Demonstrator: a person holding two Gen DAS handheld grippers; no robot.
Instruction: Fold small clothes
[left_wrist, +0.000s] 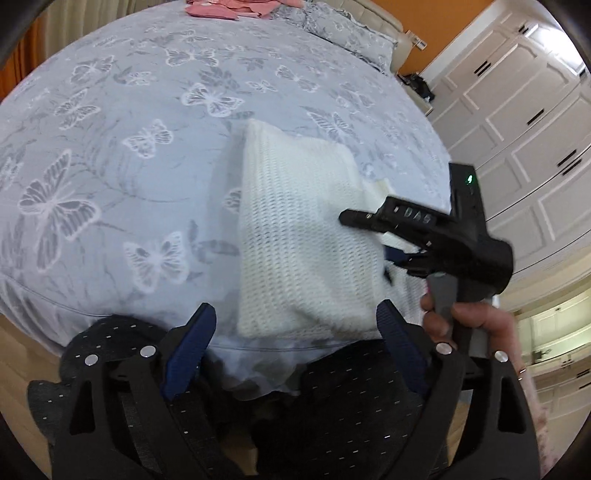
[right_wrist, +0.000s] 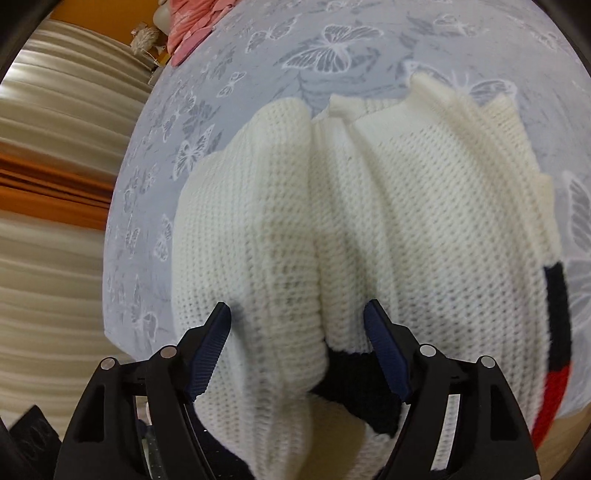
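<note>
Wide bare bedspread (left_wrist: 110, 155) lies left of the white knit sweater (left_wrist: 295, 229), folded at the bed's near edge; the left claw (left_wrist: 295, 339) stands released over its near hem. The right claw (right_wrist: 297, 354) is released too, jaws straddling a fold, pads clear.

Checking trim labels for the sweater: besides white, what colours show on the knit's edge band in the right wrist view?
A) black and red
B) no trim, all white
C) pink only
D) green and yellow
A: the white knit sweater has an edge band at the right side that runs black and then red; another black stretch shows low down between the fingers of the right gripper.
</note>
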